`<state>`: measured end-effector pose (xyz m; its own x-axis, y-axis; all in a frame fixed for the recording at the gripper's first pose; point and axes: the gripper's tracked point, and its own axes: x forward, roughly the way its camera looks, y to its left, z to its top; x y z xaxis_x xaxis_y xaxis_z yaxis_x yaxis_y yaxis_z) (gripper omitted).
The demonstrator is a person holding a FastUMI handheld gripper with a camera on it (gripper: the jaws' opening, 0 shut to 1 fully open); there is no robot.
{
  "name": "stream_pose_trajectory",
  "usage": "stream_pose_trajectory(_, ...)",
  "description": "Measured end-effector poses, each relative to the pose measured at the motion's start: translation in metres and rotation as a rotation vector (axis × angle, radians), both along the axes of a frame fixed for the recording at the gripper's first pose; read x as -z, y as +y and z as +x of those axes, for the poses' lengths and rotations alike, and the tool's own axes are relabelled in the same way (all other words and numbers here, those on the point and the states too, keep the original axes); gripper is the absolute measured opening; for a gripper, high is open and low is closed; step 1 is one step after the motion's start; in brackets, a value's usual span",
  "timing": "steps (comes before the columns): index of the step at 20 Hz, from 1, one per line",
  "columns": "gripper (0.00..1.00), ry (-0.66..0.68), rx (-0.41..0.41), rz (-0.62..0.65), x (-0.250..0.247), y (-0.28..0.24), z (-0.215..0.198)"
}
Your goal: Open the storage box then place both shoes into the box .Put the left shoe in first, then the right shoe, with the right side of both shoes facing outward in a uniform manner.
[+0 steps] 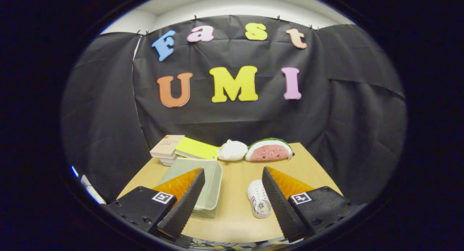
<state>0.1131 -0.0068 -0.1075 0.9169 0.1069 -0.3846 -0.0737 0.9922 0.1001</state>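
Box [206,185]: pale grey-green, rounded corners, lid shut and flat, sitting on the wood surface [235,214] just behind the left finger, which hides part of its near side. Shoe [259,198]: one white low sneaker with laces, upright on its sole, opening toward the camera, small coloured mark on its side; it lies right of the box, apart from it, just beside the right finger. Gripper [232,207]: fingers spread wide, holding nothing.

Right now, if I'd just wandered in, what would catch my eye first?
Probably the watermelon-slice plush at the table's far edge, beside a white plush. Nearer, the gripper is open, a white shoe by one finger and a closed pale storage box by the other.
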Motion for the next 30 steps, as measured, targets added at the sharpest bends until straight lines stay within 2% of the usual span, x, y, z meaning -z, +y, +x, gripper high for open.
stream_pose_trajectory(8, 1.0, 0.294, -0.25, 0.219, 0.065, 0.017, 0.101)
stream_pose_trajectory(14, 1.0, 0.569, -0.466, 0.383, 0.118, 0.036, 0.129)
stream_pose_trajectory(15, 1.0, 0.616, -0.526, 0.444, 0.129, 0.046, 0.133)
stream_pose_trajectory(17, 1.0, 0.752, -0.527, 0.489, 0.158, 0.046, 0.142)
stream_pose_trajectory(18, 1.0, 0.779, -0.56, 0.51, 0.166, 0.049, 0.146)
stream_pose_trajectory(21, 1.0, 0.775, -0.664, 0.577, 0.17, 0.056, 0.16)
stream_pose_trajectory(23, 1.0, 0.792, -0.722, 0.671, 0.169, 0.064, 0.166)
stream_pose_trajectory(27, 1.0, 0.893, -0.749, 0.857, 0.183, 0.07, 0.182)
stream_pose_trajectory(30, 0.99, 0.925, -0.762, 0.92, 0.185, 0.066, 0.183)
